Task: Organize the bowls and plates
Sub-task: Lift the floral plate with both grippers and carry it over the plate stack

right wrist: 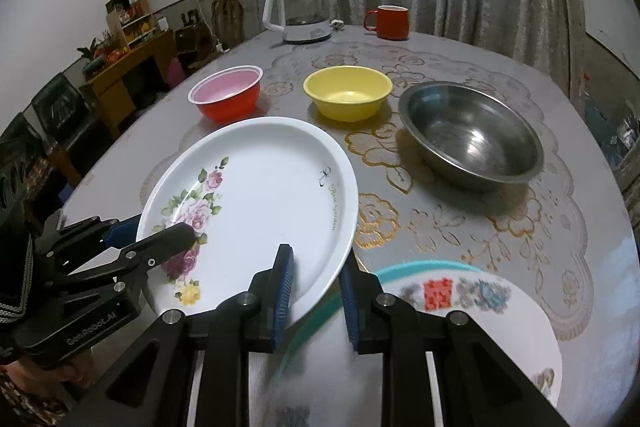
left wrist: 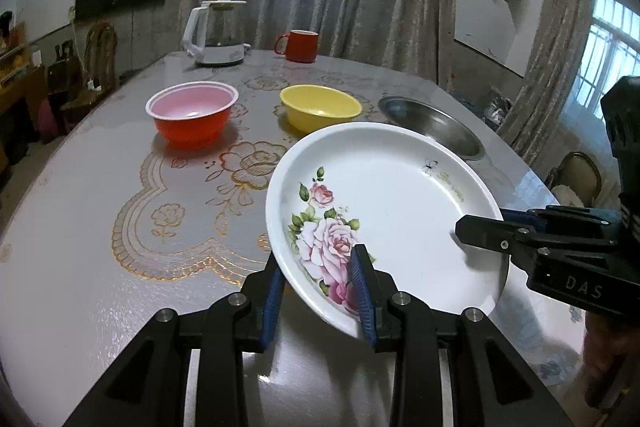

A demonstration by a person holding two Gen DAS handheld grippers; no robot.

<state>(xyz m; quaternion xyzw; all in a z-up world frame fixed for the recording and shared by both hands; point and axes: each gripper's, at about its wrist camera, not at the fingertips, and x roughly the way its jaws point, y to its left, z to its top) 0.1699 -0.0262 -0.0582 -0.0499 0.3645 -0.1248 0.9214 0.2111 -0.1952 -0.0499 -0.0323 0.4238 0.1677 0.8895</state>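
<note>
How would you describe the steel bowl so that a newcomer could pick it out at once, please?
Start at the round table with its grey, gold-flowered cloth. Three bowls stand in a row across its middle; the steel bowl is at the right end, beside the yellow bowl. It alone is bare metal, and the widest.

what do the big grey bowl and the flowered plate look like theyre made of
Grey bowl: likely stainless steel, with a dull brushed shine and blurred reflections inside. Flowered plate: glossy white with printed roses; it could be melamine or glazed ceramic, and the thin rim hints at melamine, though the look leaves that open.
</note>
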